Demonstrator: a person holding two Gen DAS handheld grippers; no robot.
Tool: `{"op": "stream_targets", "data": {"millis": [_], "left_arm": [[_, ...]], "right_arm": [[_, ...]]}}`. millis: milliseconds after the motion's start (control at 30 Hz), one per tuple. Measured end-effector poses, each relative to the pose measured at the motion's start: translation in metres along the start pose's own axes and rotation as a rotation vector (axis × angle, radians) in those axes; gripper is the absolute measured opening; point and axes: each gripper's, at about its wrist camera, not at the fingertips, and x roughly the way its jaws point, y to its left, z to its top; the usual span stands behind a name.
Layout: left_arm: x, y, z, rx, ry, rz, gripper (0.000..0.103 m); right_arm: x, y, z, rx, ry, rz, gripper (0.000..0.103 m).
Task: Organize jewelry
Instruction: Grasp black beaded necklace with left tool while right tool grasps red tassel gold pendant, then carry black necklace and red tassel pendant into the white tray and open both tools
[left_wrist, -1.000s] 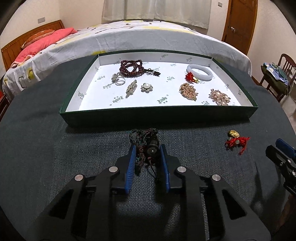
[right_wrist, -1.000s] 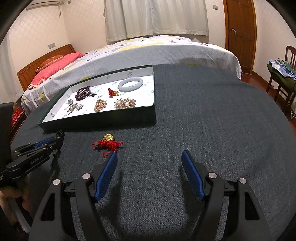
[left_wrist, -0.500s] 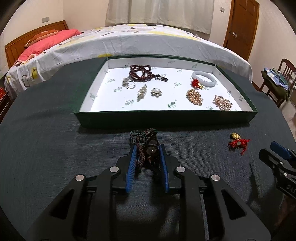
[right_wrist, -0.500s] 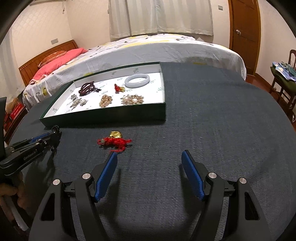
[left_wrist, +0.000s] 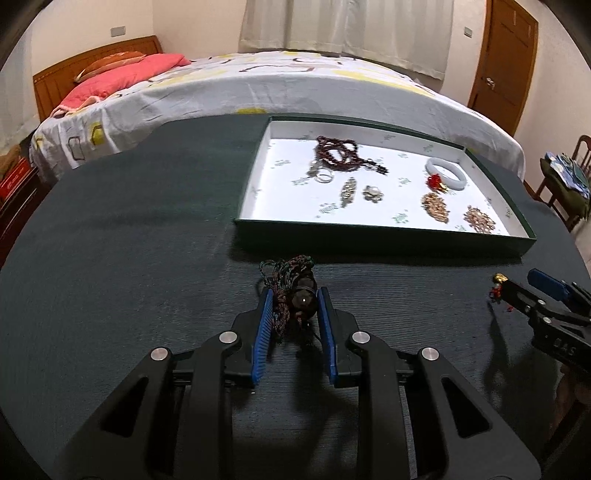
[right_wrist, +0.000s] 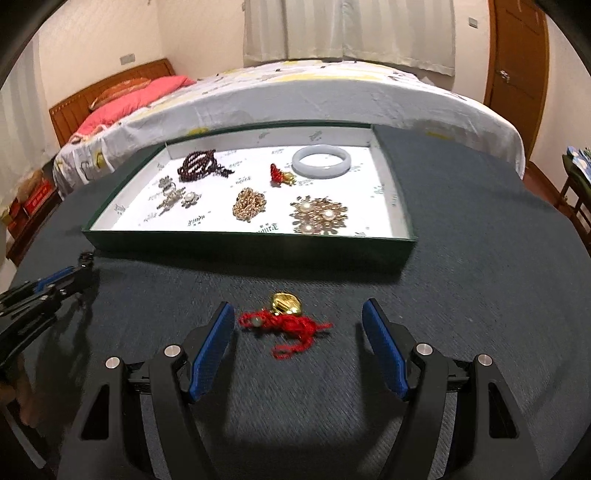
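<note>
My left gripper (left_wrist: 294, 295) is shut on a dark cord necklace with a dark bead (left_wrist: 291, 284), held a little above the dark table, in front of the green tray's (left_wrist: 369, 242) near wall. My right gripper (right_wrist: 298, 317) is open, its blue pads on either side of a red cord charm with a gold piece (right_wrist: 284, 319) lying on the table. In the left wrist view the right gripper (left_wrist: 532, 291) hides most of that charm. The tray (right_wrist: 251, 251) holds a dark red bead bracelet (right_wrist: 199, 168), a white bangle (right_wrist: 320, 161), brooches and rings.
The table is a round dark cloth-covered surface (left_wrist: 110, 258). A bed (left_wrist: 258, 85) stands right behind it. A wooden door (right_wrist: 517, 59) and a chair (left_wrist: 565, 181) are at the right.
My right gripper has moved left and forward until its open jaws flank the red charm. My left gripper, still holding the necklace, has shifted left, so the tray sits further right in its view.
</note>
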Motion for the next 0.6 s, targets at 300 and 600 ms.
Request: {"op": "stream_targets", "data": {"millis": [300,600], "left_arm": [[-0.001,0.003,-0.001,-0.01,-0.005,-0.016,0.024],[-0.005,-0.002,-0.001,-0.001,-0.016,-0.029,0.024]], "right_arm": [[0.004,-0.001,-0.004,0.001,0.024,-0.022,0.05],[-0.003,-0.005,-0.01,0.022,0.018,0.014,0.016]]}}
